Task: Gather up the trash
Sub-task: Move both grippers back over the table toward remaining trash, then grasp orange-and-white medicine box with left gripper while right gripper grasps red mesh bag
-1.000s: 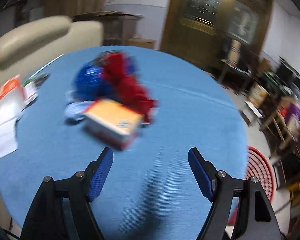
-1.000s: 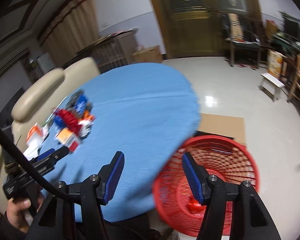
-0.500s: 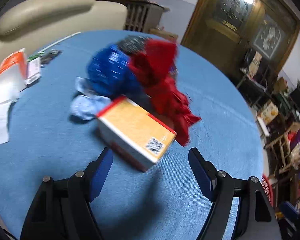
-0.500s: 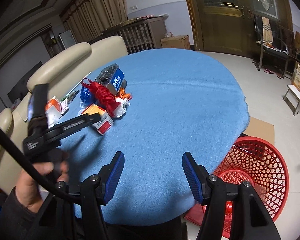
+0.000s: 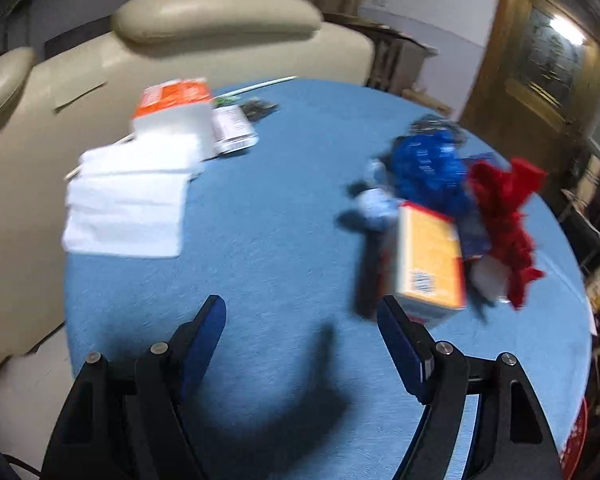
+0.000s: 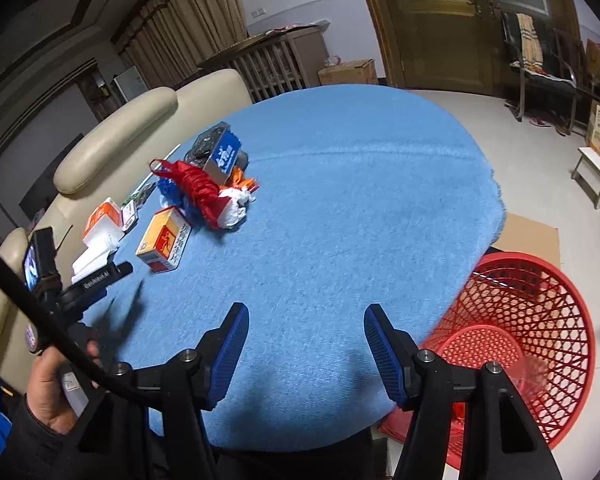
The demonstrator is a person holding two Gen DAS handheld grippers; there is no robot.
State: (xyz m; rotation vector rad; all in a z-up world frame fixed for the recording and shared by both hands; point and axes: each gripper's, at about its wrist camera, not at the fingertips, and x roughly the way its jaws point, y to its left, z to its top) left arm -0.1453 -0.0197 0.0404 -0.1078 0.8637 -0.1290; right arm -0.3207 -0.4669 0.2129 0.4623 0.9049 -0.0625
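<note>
A pile of trash lies on the round blue table point(image 6: 340, 208): an orange and yellow box point(image 5: 428, 260) point(image 6: 162, 238), a red bag point(image 5: 504, 208) point(image 6: 198, 188), a crumpled blue wrapper point(image 5: 428, 168) and a dark blue-labelled pack point(image 6: 220, 152). My left gripper point(image 5: 302, 322) is open and empty, low over the table, with the box just beyond its right finger. It also shows in the right wrist view point(image 6: 100, 276). My right gripper point(image 6: 306, 330) is open and empty above the table's near edge. A red mesh basket point(image 6: 532, 320) stands on the floor at the right.
White tissues point(image 5: 128, 196) and an orange and white pack point(image 5: 172, 108) lie at the table's left edge. A cream sofa point(image 5: 220, 40) stands behind the table. A cardboard sheet point(image 6: 532, 236), chairs and a small stool point(image 6: 596, 176) are on the floor beyond.
My left gripper has swung left, so the trash pile has shifted to the right of its view and the tissues to the middle. My right gripper's view barely moved in the last half second.
</note>
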